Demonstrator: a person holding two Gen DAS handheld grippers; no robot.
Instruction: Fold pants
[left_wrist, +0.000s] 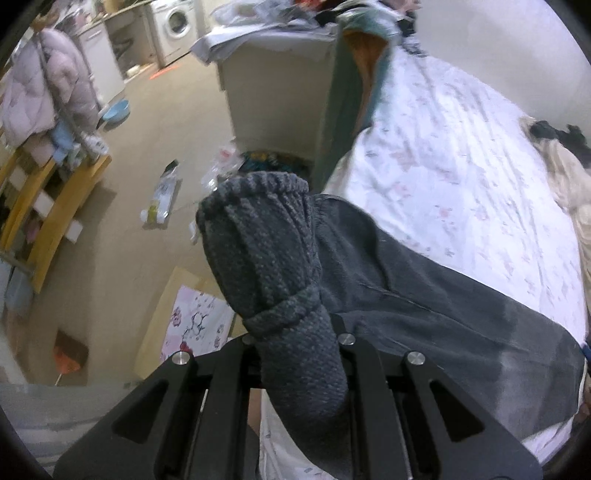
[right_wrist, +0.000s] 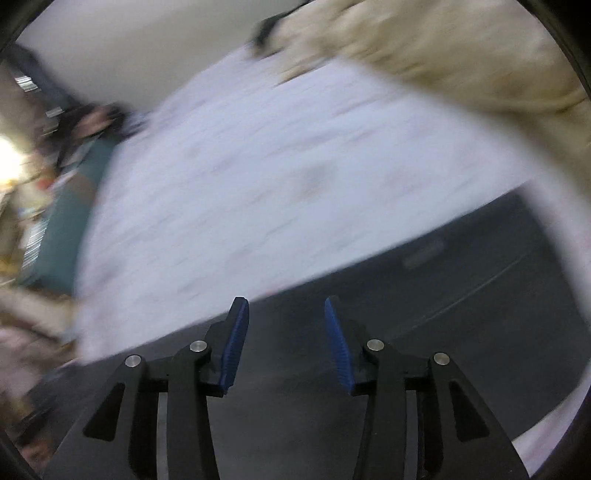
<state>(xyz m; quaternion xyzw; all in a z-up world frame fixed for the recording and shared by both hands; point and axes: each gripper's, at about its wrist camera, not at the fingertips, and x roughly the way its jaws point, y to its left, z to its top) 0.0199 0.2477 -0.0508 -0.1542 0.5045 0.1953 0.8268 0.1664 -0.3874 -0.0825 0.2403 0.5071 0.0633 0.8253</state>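
Note:
The dark grey pants (left_wrist: 424, 295) lie across a bed with a white floral sheet (left_wrist: 443, 166). Their ribbed knit end (left_wrist: 266, 251) stands bunched up between the fingers of my left gripper (left_wrist: 295, 332), which is shut on it; the fabric hides the fingertips. In the blurred right wrist view, my right gripper (right_wrist: 286, 332) hovers just over the pants (right_wrist: 443, 288) near their edge with the sheet (right_wrist: 258, 184). Its blue pads (right_wrist: 236, 343) stand apart with nothing between them.
A beige garment (right_wrist: 461, 48) lies at the far side of the bed, also seen as a beige garment (left_wrist: 569, 192) at the right. A teal cloth (left_wrist: 347, 103) hangs over a white cabinet (left_wrist: 273, 96). The floor left holds litter (left_wrist: 162, 199), a yellow wooden rack (left_wrist: 55, 206) and a washing machine (left_wrist: 177, 26).

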